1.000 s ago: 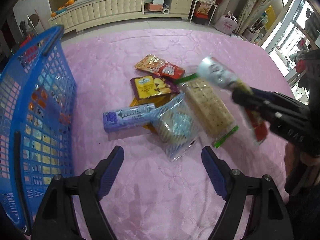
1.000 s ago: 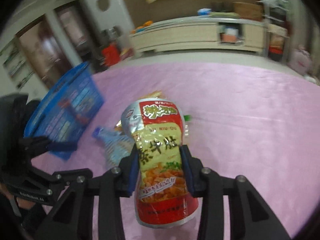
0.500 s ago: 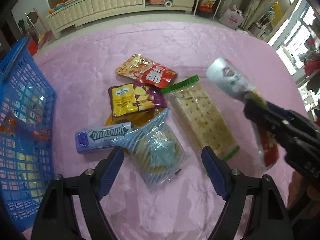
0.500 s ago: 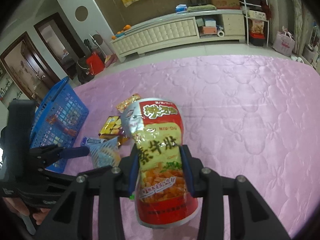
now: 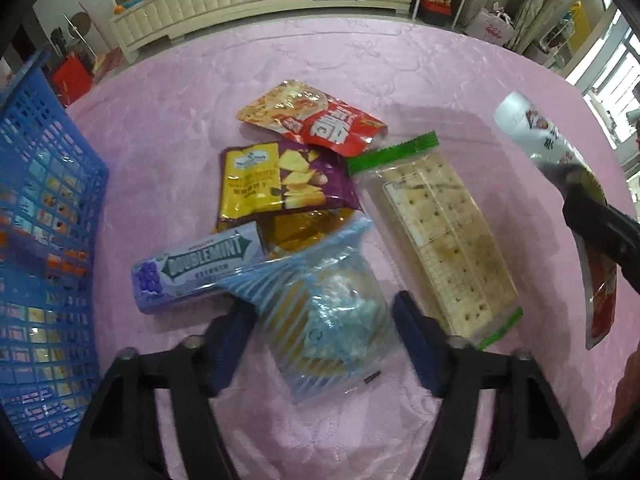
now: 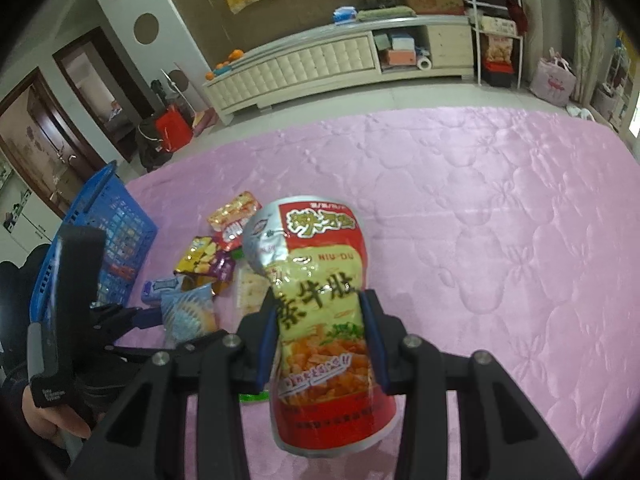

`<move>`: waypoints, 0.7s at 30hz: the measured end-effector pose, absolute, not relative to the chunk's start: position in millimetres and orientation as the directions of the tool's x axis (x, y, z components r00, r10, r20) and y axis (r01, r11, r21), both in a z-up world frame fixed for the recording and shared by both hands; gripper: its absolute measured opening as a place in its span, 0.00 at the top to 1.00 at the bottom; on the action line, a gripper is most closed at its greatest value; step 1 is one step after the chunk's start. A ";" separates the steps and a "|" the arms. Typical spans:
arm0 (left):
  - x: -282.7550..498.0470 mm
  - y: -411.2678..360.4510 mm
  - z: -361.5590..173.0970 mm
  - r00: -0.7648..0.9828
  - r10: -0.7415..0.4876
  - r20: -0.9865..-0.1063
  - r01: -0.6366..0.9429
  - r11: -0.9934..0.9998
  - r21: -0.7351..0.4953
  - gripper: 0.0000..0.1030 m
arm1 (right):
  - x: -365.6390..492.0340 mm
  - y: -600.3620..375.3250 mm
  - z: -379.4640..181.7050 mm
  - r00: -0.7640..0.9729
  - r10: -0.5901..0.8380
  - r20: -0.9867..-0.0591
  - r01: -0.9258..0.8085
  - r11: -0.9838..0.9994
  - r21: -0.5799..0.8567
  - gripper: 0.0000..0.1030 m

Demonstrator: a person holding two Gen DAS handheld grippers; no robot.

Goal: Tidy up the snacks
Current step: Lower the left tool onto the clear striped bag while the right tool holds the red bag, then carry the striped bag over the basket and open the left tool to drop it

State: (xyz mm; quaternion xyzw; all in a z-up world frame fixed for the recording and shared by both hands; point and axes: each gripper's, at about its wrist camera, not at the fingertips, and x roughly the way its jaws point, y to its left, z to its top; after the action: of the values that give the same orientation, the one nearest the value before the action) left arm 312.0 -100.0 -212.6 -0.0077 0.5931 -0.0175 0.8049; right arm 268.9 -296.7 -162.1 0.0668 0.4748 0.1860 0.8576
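My right gripper [image 6: 320, 336] is shut on a red and yellow snack pouch [image 6: 320, 308] and holds it above the pink quilt; the pouch also shows at the right of the left wrist view [image 5: 560, 184]. My left gripper [image 5: 322, 320] is open, its fingers on either side of a blue striped biscuit bag [image 5: 324, 312] lying on the quilt. Beside it lie a Doublemint gum pack [image 5: 200, 268], a purple and yellow chips bag [image 5: 280, 184], a red snack pouch [image 5: 316, 120] and a long cracker pack [image 5: 436, 232].
A blue plastic basket [image 5: 44, 248] stands at the left edge, also seen in the right wrist view [image 6: 116, 232]. The pink quilt [image 6: 500, 240] stretches wide to the right. A white cabinet [image 6: 320, 68] stands along the far wall.
My left gripper has moved forward and down over the snack pile, and its fingers now flank the blue striped bag. My right gripper holds the pouch as before, a little higher.
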 end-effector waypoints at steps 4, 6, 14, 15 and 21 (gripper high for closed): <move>306.7 -104.0 -209.0 0.291 -0.062 -0.955 0.025 0.998 -0.057 0.49 | 266.9 -294.3 -161.4 0.472 0.377 -0.797 -0.255 0.924 0.285 0.57; 302.7 -104.9 -201.2 0.294 -0.068 -0.954 0.025 0.998 -0.064 0.50 | 264.3 -292.0 -155.0 0.481 0.373 -0.794 -0.265 0.925 0.273 0.57; 263.9 -85.4 -155.4 0.359 -0.106 -0.927 0.025 0.994 -0.103 0.50 | 236.9 -280.6 -115.7 0.539 0.352 -0.765 -0.333 0.924 0.189 0.57; 258.8 -83.3 -149.3 0.369 -0.107 -0.923 0.032 0.994 -0.103 0.50 | 232.4 -279.2 -110.5 0.544 0.338 -0.768 -0.334 0.927 0.172 0.57; 227.2 -61.3 -103.4 0.449 -0.144 -0.882 0.034 0.989 -0.145 0.50 | 213.2 -265.4 -77.9 0.551 0.321 -0.770 -0.344 0.928 0.141 0.57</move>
State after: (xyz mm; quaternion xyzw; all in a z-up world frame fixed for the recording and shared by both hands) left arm 227.2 -61.3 -103.4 -0.0529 0.5223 -0.0524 0.8495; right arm 213.2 -265.4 -77.9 -0.0130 0.4343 0.1888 0.8806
